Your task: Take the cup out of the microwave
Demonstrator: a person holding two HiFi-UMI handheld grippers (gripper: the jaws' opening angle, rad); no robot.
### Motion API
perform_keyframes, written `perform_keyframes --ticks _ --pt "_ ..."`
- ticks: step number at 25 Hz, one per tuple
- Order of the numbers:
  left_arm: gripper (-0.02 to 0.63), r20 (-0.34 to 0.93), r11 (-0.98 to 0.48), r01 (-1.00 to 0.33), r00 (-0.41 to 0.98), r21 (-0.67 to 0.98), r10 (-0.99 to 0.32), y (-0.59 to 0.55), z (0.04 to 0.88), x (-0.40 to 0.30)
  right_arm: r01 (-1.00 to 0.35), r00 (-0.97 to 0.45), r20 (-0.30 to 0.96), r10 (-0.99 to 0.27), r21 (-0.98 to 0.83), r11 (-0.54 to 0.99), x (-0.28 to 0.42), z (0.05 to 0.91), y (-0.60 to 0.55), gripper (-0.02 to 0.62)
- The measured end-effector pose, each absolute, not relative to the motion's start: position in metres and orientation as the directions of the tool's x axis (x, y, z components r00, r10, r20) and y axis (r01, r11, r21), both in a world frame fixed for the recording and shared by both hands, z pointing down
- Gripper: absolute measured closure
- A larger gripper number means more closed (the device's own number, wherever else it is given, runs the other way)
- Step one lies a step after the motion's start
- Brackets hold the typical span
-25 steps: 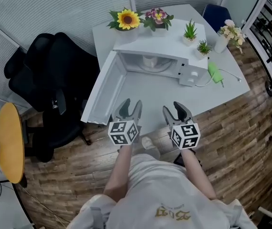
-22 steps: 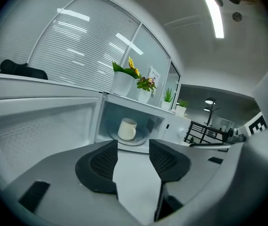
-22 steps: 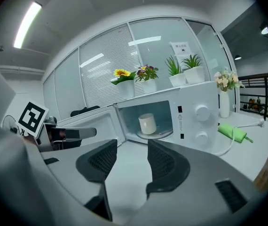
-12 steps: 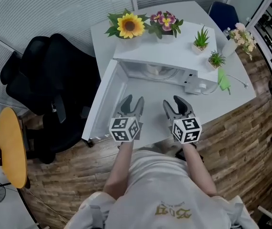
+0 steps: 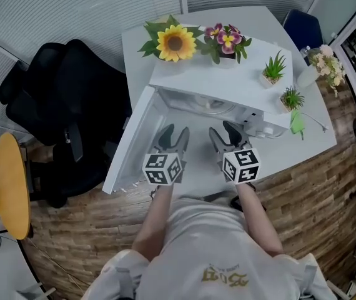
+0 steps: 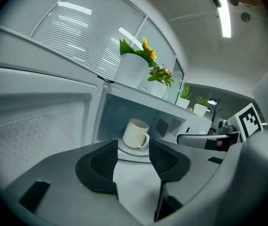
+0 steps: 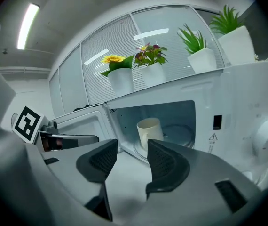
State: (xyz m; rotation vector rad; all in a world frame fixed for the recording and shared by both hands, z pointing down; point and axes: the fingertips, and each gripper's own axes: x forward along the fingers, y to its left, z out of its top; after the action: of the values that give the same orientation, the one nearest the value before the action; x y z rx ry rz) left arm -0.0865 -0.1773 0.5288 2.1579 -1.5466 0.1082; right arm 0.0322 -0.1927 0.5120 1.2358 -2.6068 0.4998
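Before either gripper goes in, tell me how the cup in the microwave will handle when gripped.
The cup looks like glazed ceramic: probably stiff, fairly heavy for its size, and somewhat slippery. It stands upright on a broad base, so a nudge would likely slide it rather than tip it. It sits on the turntable, which may turn if pushed.

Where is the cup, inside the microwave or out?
Inside: the cup stands upright on the glass plate in the open microwave.
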Motion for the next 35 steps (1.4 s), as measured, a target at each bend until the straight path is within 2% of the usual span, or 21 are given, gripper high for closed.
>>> perform_keyframes --ticks 21,28,30,33,35 --pt "0.399 0.383 -0.224 -0.899 0.371 0.377 -0.846 -0.221 0.560 -0.087 -0.725 -0.684 0.389 -0.618 -0.268 0.634 -0.005 0.563 -0.269 0.386" --pt "0.397 0.398 -0.200 -0.894 0.367 0.400 -0.841 -0.227 0.573 -0.094 -0.675 -0.728 0.397 -0.558 -0.278 0.683 -0.022 0.572 -0.275 0.420" --pt "0.394 0.402 -0.197 -0.893 0.368 0.405 -0.838 -0.228 0.575 -0.096 -0.664 -0.737 0.397 -0.546 -0.279 0.694 -0.024 0.572 -0.276 0.442" --pt "0.385 0.405 -0.198 -0.889 0.374 0.414 -0.835 -0.230 0.578 -0.097 -0.643 -0.754 0.392 -0.526 -0.277 0.714 -0.028 0.573 -0.276 0.515" --pt "0.385 0.406 -0.193 -0.887 0.374 0.420 -0.834 -0.230 0.579 -0.099 -0.629 -0.765 0.388 -0.514 -0.278 0.726 -0.032 0.573 -0.277 0.523"
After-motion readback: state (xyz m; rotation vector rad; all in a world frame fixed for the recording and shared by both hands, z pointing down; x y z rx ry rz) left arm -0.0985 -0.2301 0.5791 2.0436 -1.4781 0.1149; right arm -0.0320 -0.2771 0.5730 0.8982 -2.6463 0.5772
